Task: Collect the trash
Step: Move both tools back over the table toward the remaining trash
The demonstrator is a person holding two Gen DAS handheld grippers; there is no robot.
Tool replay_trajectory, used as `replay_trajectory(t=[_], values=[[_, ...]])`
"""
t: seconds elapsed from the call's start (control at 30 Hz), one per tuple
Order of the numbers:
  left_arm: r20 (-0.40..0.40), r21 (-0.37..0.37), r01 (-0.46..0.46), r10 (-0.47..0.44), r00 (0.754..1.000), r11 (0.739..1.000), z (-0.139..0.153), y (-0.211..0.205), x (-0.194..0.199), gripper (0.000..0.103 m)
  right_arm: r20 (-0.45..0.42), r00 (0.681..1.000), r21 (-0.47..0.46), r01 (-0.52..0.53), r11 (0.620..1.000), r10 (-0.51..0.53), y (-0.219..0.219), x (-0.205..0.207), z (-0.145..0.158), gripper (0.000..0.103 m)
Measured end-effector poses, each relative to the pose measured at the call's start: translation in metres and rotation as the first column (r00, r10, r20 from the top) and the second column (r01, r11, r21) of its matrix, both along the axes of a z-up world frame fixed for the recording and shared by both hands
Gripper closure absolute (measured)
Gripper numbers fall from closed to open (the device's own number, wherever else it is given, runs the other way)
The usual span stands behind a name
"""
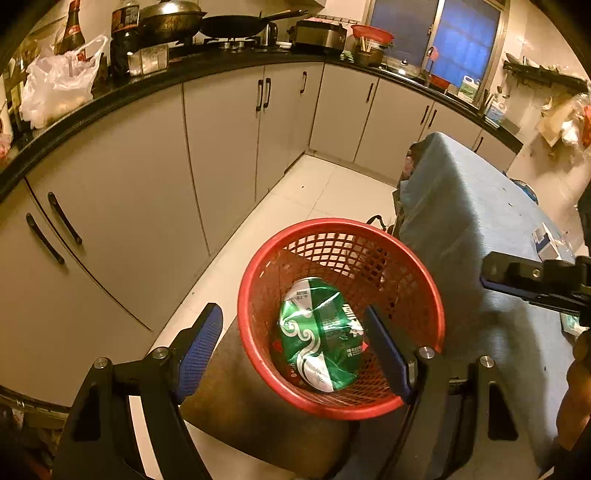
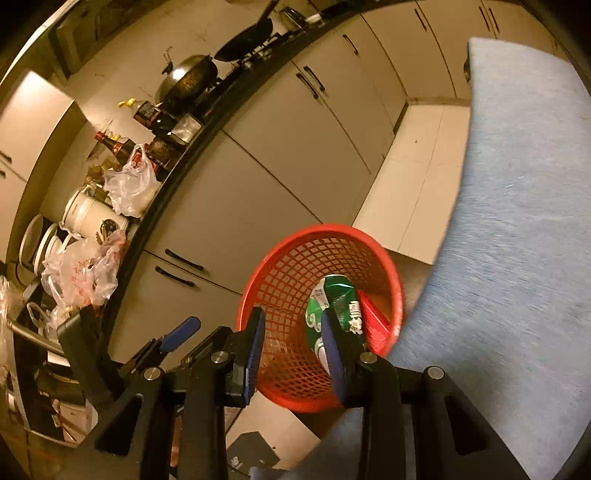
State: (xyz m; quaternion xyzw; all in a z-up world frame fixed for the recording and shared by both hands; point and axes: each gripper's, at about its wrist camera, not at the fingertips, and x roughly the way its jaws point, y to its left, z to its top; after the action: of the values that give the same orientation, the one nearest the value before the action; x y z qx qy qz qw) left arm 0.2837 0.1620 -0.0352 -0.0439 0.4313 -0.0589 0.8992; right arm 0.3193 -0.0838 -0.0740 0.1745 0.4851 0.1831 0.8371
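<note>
Where views differ: window [image 1: 458,40] at upper right of left wrist view only.
Left gripper [image 1: 291,343]: spread wide, holding nothing.
Right gripper [image 2: 295,354]: parted, empty.
Green wrapper [image 1: 319,332]: inside red basket [image 1: 255,266], lower centre.
Edges: basket just beside blue-covered tabletop [image 1: 480,229]; bare floor [image 1: 325,192] beyond.

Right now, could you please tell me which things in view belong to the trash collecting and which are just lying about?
Belongs to the job:
- red basket
- green wrapper inside it
- left tool, open
- right tool, open

Just lying about:
- wok
- plastic bag
- blue tablecloth
</note>
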Motion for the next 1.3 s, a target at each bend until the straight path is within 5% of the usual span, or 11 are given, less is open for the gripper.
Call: replay_trajectory(t=[0.43,0.87,1.3], values=[[0.055,0.021,0.039,-0.041,0.998,0.999,0.03,-0.048,-0.03,0.025,0.099,0.993,-0.026,0.069,0.997,-0.066,-0.047,-0.06,0.035,0.062],[0.068,0.024,0.195,-0.196,0.978,0.981,0.046,-0.124,-0.06,0.025,0.212,0.964,0.005,0.16,0.987,-0.158,-0.112,-0.137,0.08,0.061],[0.036,0.045,0.337,-0.339,0.94,0.94,0.046,-0.198,-0.072,0.025,0.32,0.872,0.058,0.373,0.926,-0.371,-0.236,-0.233,0.134,0.051]])
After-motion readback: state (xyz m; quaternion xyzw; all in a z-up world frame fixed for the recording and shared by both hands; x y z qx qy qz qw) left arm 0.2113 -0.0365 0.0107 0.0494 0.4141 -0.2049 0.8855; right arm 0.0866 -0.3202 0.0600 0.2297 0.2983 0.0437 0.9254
